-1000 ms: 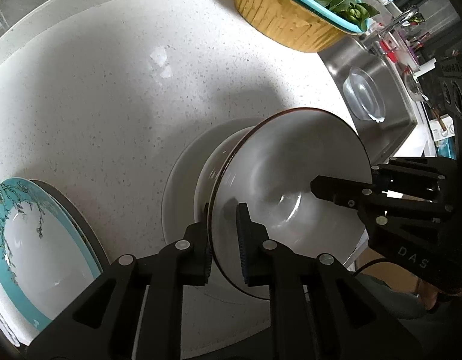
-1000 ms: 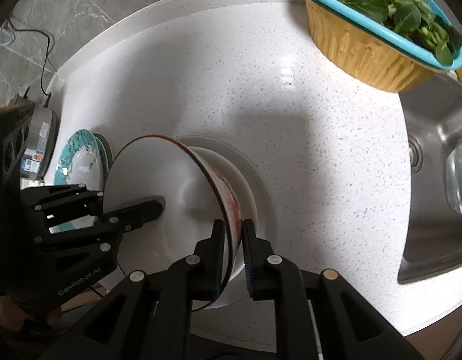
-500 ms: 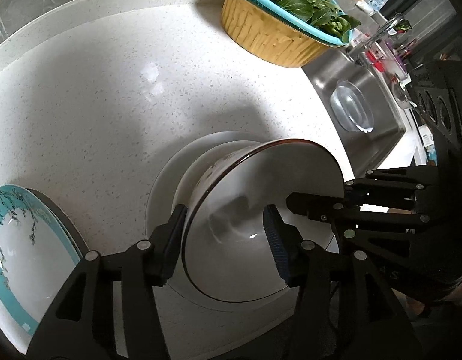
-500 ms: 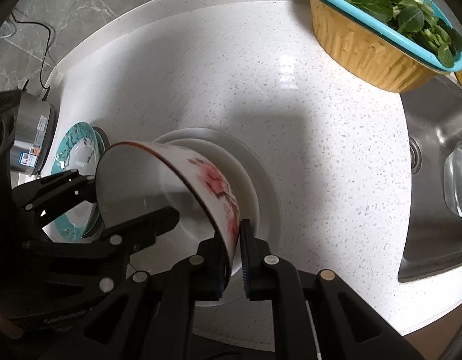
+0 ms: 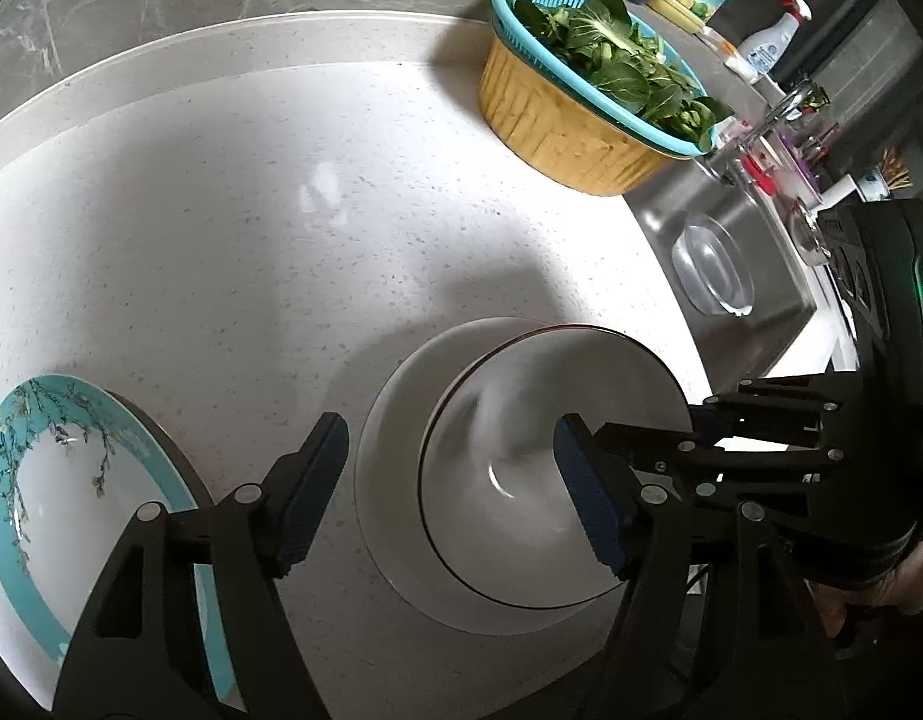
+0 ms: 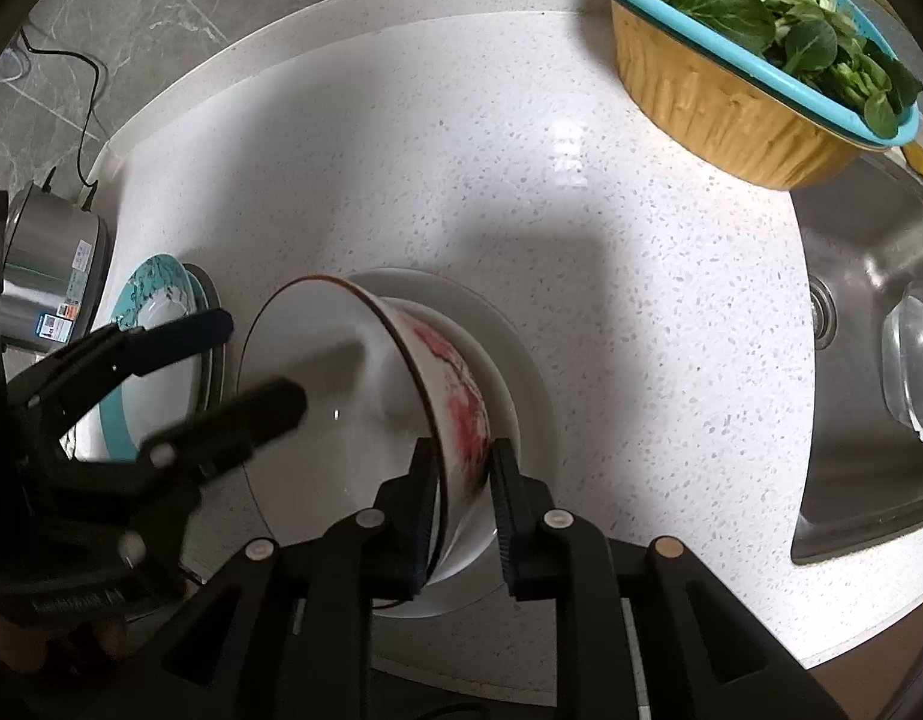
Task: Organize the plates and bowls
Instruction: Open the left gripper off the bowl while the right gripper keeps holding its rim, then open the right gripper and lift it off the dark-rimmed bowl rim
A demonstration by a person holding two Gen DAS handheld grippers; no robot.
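Observation:
A white bowl with a dark rim and red flower pattern (image 6: 365, 396) sits tilted inside a stack of white dishes (image 6: 515, 360) on the speckled counter; it also shows in the left wrist view (image 5: 557, 480). My right gripper (image 6: 461, 480) has its jaws a little apart around the bowl's near wall. My left gripper (image 5: 449, 480) is wide open, one finger over the bowl, holding nothing. A teal-rimmed flowered plate (image 5: 71, 516) lies at the left on other plates.
A yellow basket with a blue colander of greens (image 5: 587, 114) stands at the back right. A steel sink (image 6: 869, 372) with a clear glass bowl (image 6: 917, 360) is at the right. A steel cooker (image 6: 47, 276) stands at the far left.
My left gripper has let go of the bowl, opened wide and drawn back. The bowl has come down into the stack. My right gripper's jaws have parted slightly on its wall.

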